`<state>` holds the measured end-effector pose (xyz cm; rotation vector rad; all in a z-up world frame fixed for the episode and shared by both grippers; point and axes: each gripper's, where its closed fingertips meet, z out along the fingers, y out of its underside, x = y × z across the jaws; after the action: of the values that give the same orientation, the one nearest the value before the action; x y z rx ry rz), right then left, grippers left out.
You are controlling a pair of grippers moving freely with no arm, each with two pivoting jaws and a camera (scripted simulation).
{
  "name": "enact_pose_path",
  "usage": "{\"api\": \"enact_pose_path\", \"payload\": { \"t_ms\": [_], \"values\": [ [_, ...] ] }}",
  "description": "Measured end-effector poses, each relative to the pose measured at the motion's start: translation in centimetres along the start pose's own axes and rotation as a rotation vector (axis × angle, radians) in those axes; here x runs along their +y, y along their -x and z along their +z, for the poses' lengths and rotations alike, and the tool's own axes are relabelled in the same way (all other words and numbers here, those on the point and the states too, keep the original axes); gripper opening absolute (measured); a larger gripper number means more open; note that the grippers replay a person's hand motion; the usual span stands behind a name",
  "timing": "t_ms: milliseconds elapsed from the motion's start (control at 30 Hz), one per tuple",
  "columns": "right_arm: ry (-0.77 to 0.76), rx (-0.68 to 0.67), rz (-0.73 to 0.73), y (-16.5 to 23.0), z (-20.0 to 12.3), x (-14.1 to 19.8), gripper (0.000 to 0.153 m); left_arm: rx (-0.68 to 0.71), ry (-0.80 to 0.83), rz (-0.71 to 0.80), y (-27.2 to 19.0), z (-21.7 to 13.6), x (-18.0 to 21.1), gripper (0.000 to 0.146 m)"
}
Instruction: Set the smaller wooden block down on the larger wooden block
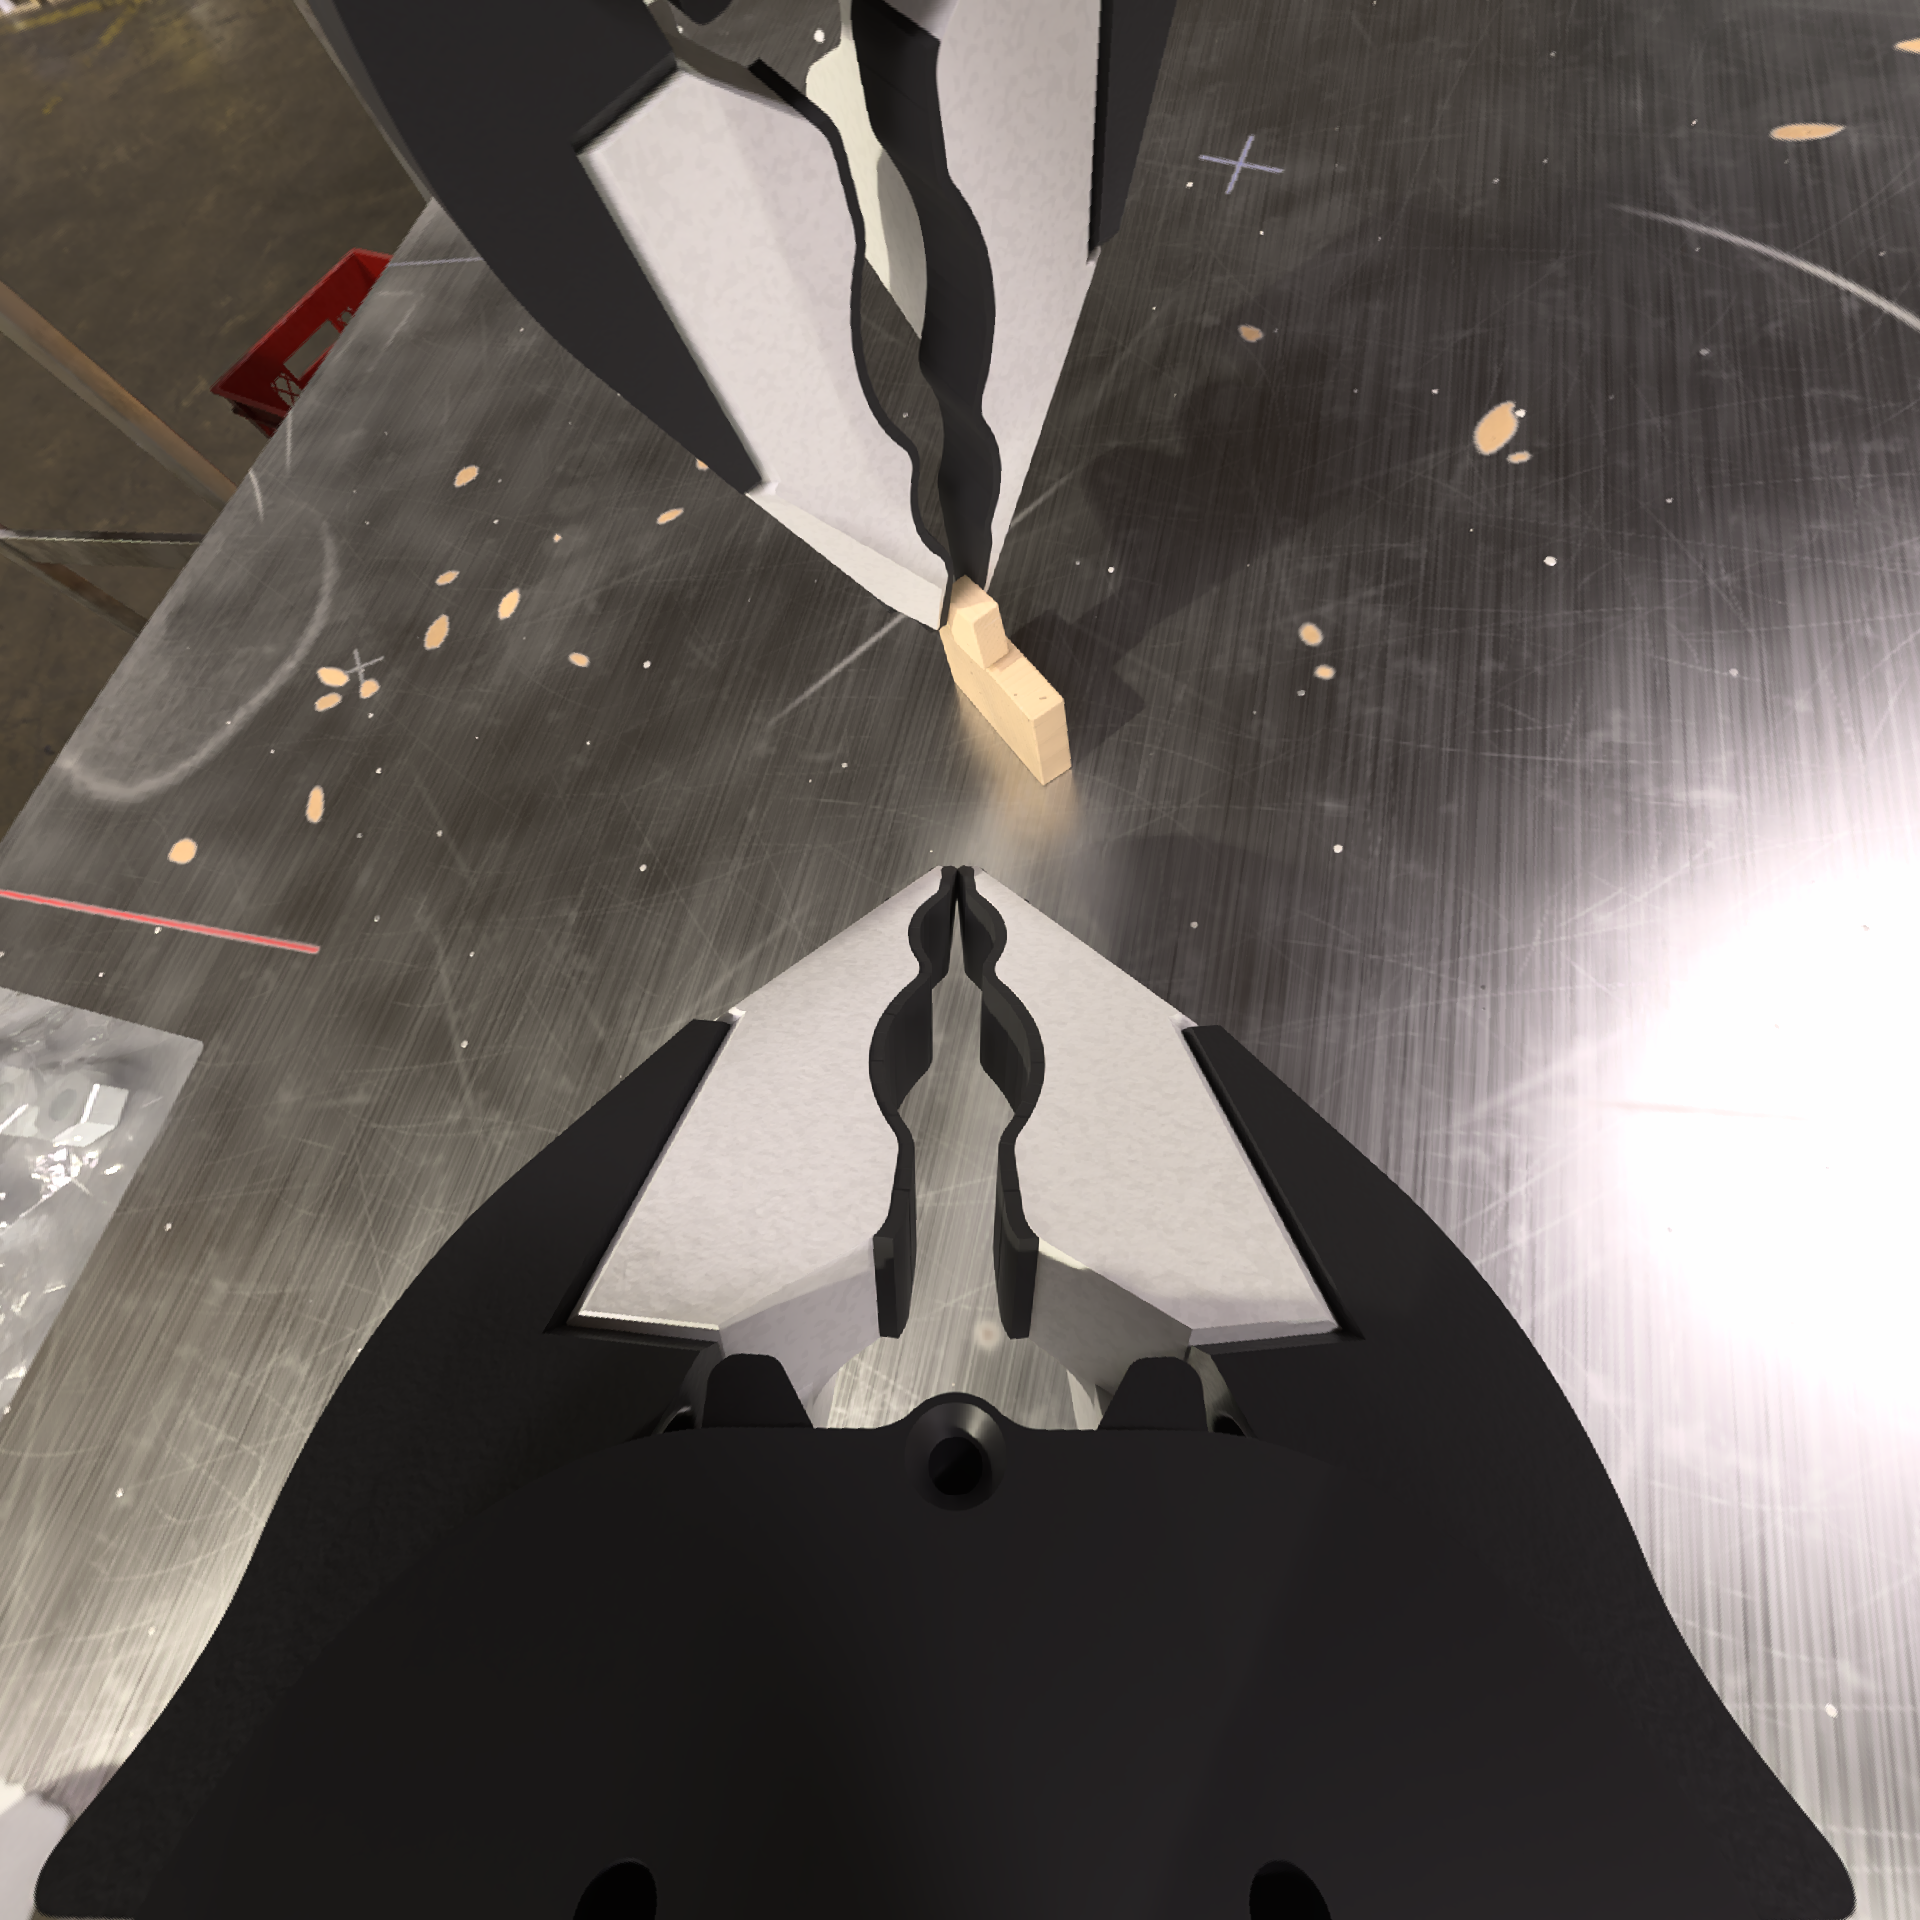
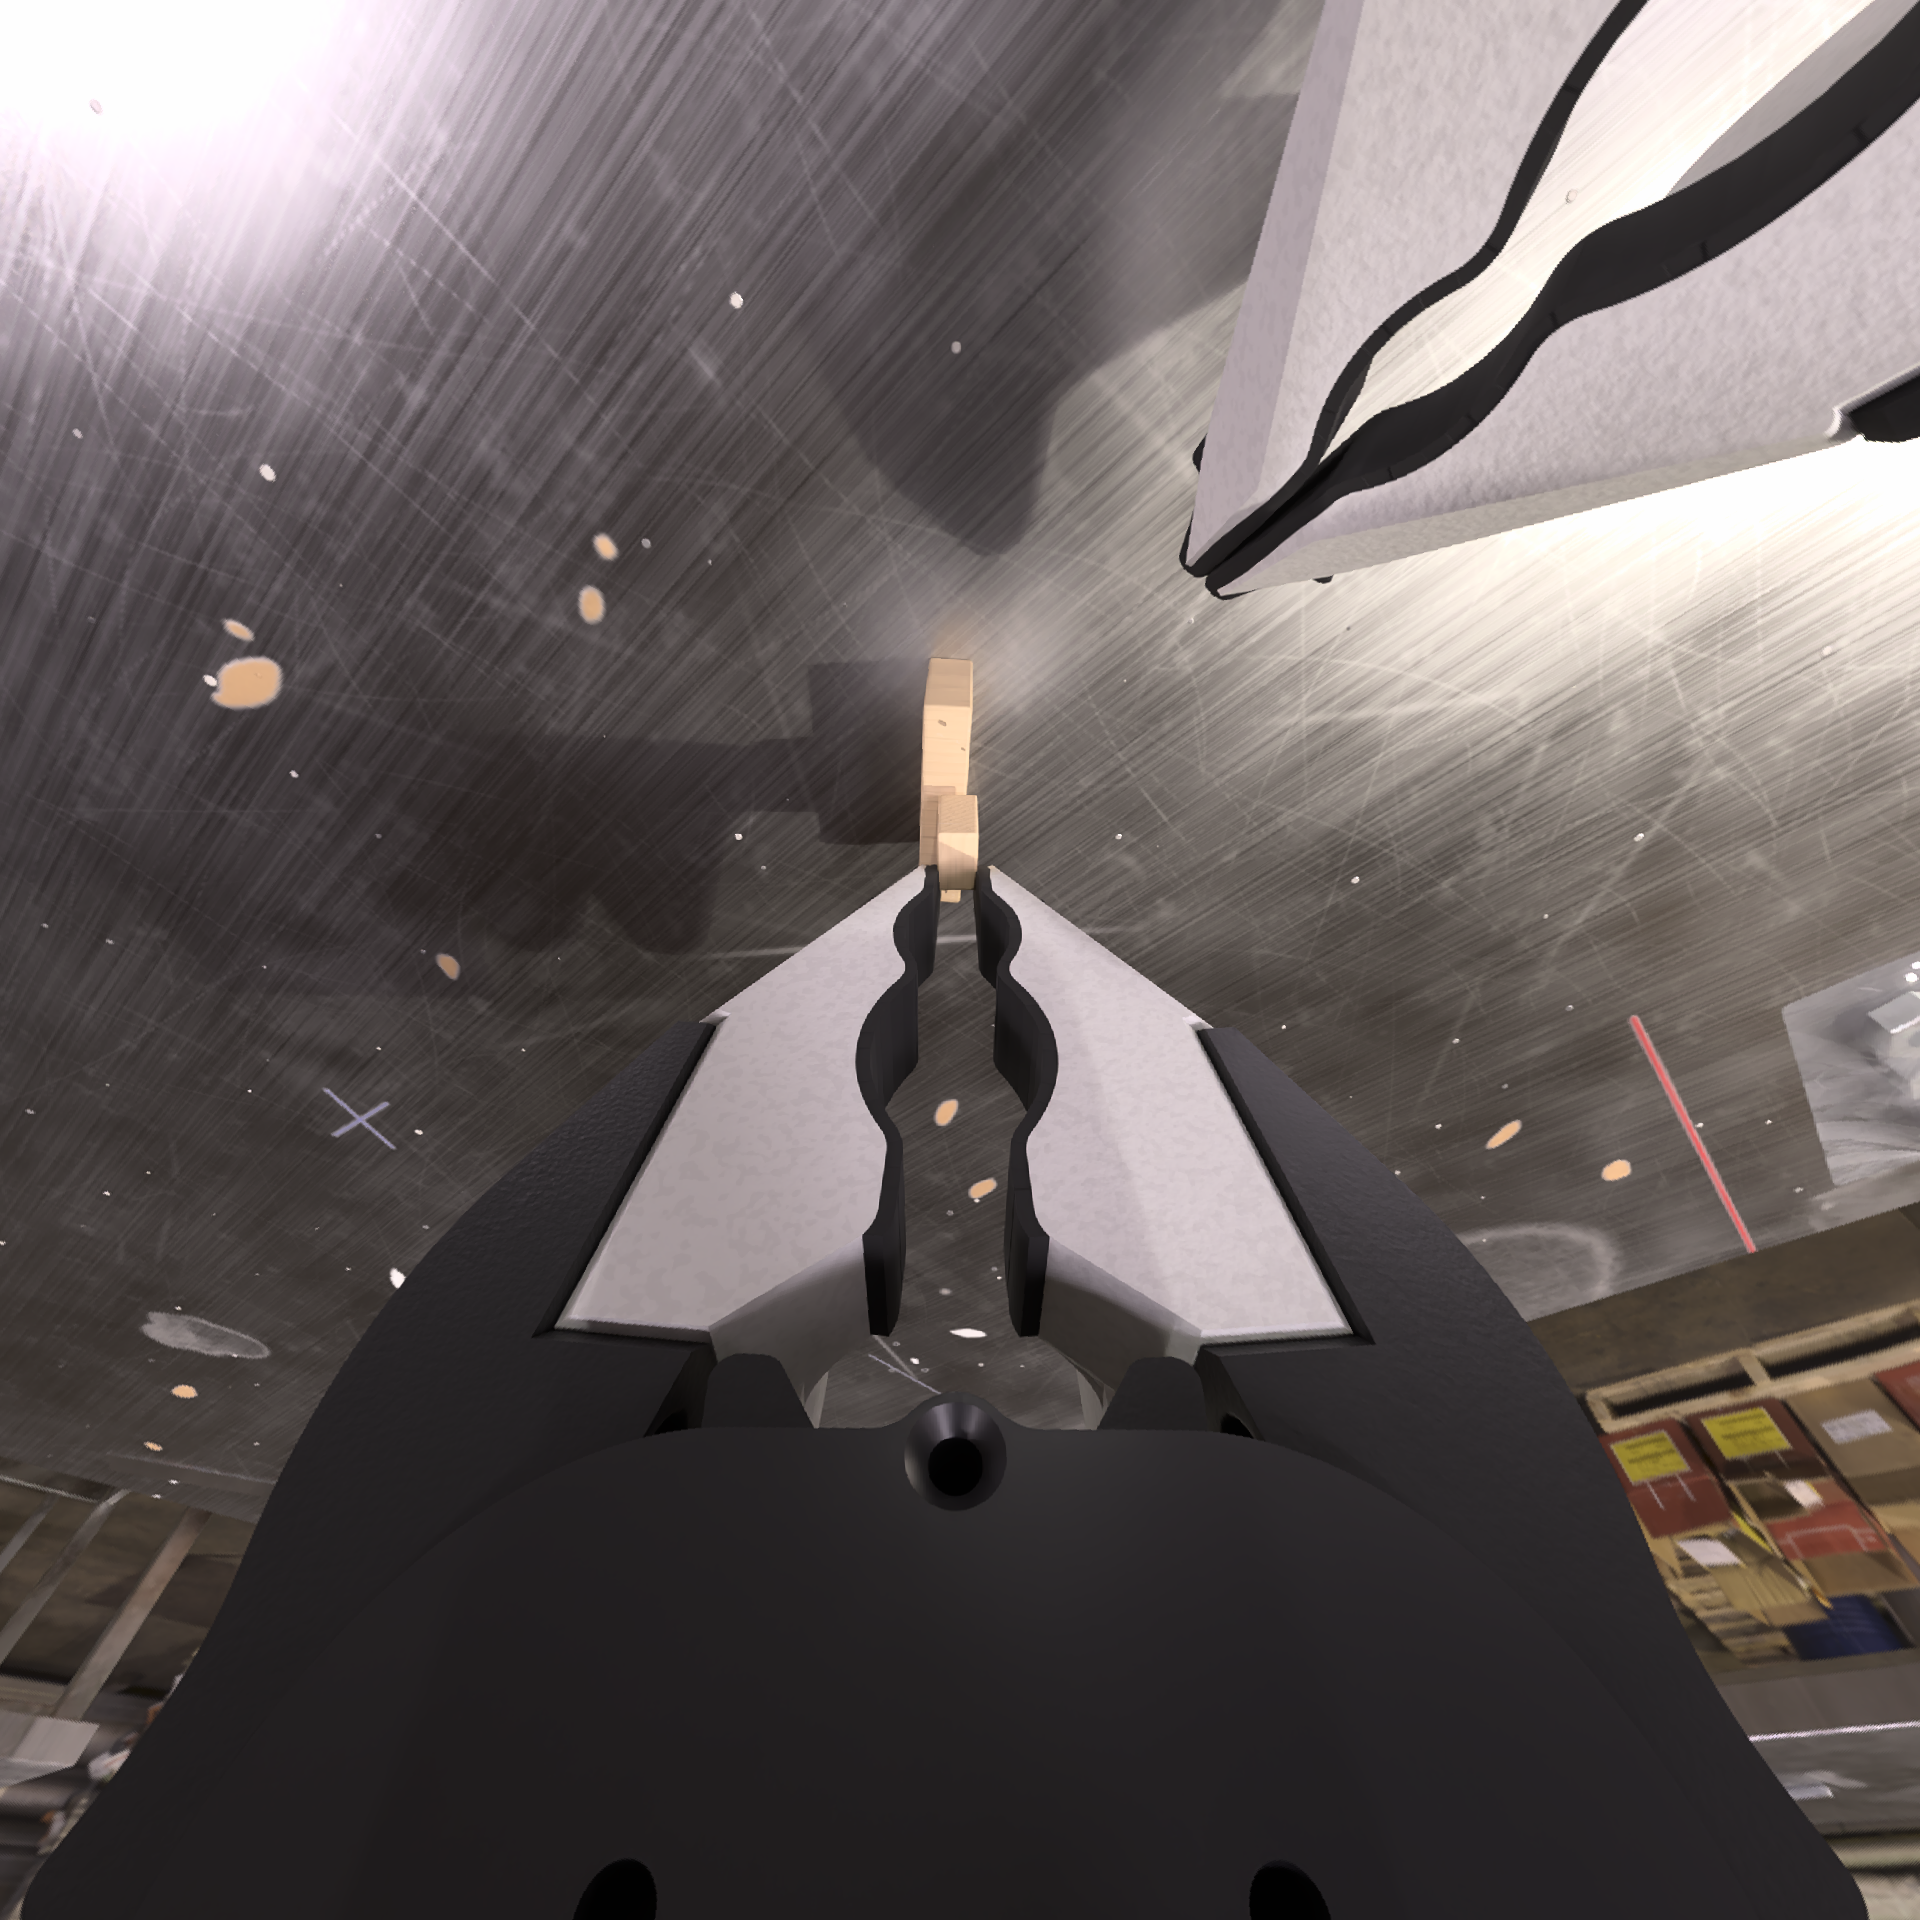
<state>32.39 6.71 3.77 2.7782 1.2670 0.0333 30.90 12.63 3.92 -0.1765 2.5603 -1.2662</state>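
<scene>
The right gripper (image 2: pixel 956 883) pinches the small block (image 2: pixel 958 836) at its tips, resting it on one end of the big block (image 2: pixel 948 717), which lies flat on the scratched metal table (image 2: pixel 416 831). It looks placed; letting go seems next. The left gripper (image 1: pixel 956 878) hangs nearby, clenched on nothing, clear of the stack.
</scene>
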Motion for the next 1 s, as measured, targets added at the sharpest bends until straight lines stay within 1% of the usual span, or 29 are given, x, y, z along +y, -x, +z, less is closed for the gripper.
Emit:
{"api": "enact_pose_path", "payload": {
  "t_ms": [100,267,633,1000],
  "values": [
    [0.007,0.006,-0.011,0.17,-0.02,-0.03,0.006,0.002,-0.003,-0.002,-0.01,0.03,-0.03,0.000],
    [-0.012,-0.025,0.022,0.25,0.09,-0.02,0.006,0.002,0.004,0.001,-0.05,0.10,0.06,0.000],
    [0.022,0.016,-0.034,0.26,0.16,0.01,0.006,0.009,0.006,0.000,-0.11,0.34,0.11,0.000],
    [0.047,0.043,-0.046,0.21,0.23,0.00,0.006,0.012,0.007,0.004,-0.22,0.44,0.01,0.000]
  ]
}}
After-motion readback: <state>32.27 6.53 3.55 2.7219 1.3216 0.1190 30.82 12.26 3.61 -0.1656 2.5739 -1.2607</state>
